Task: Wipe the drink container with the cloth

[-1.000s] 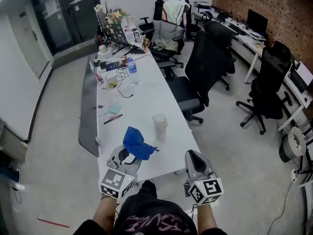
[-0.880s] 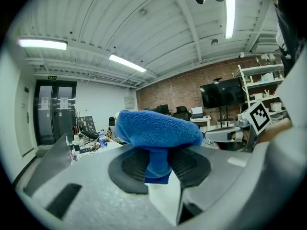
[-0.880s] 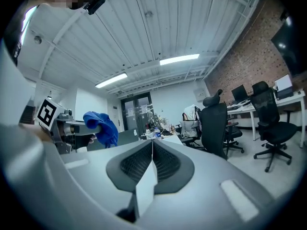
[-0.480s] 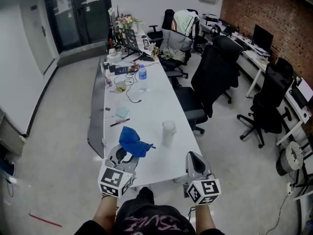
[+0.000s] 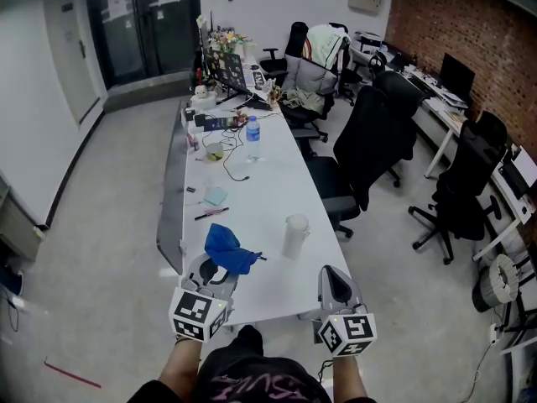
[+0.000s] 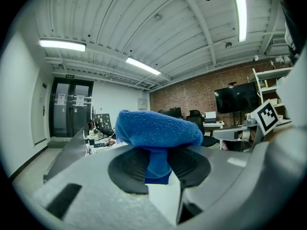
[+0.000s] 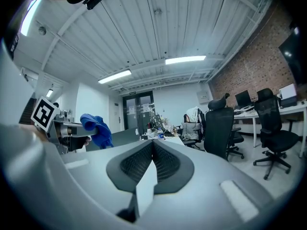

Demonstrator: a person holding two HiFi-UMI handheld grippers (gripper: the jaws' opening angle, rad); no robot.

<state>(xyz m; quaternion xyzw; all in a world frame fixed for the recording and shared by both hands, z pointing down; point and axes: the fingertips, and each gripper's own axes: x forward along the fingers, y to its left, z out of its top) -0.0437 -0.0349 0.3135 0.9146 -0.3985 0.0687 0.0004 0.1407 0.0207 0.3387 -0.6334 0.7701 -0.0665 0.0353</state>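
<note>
A blue cloth (image 5: 228, 249) hangs bunched from my left gripper (image 5: 220, 269), which is shut on it above the near end of the long white table (image 5: 260, 217). In the left gripper view the cloth (image 6: 158, 138) is pinched between the dark pads and droops over them. A translucent drink container (image 5: 294, 237) with a lid stands upright on the table, to the right of the cloth. My right gripper (image 5: 334, 285) hangs off the table's near right corner, shut with nothing in it (image 7: 152, 155). From there the cloth (image 7: 97, 130) shows at the left.
Farther up the table lie a water bottle (image 5: 252, 137), a cable, sticky notes (image 5: 216, 196), a pen and desk clutter. Black office chairs (image 5: 369, 145) stand along the table's right side. A grey panel (image 5: 172, 191) runs along its left edge.
Both grippers have shifted slightly forward along the table with the head view; the left still holds the cloth. The container stays put.
</note>
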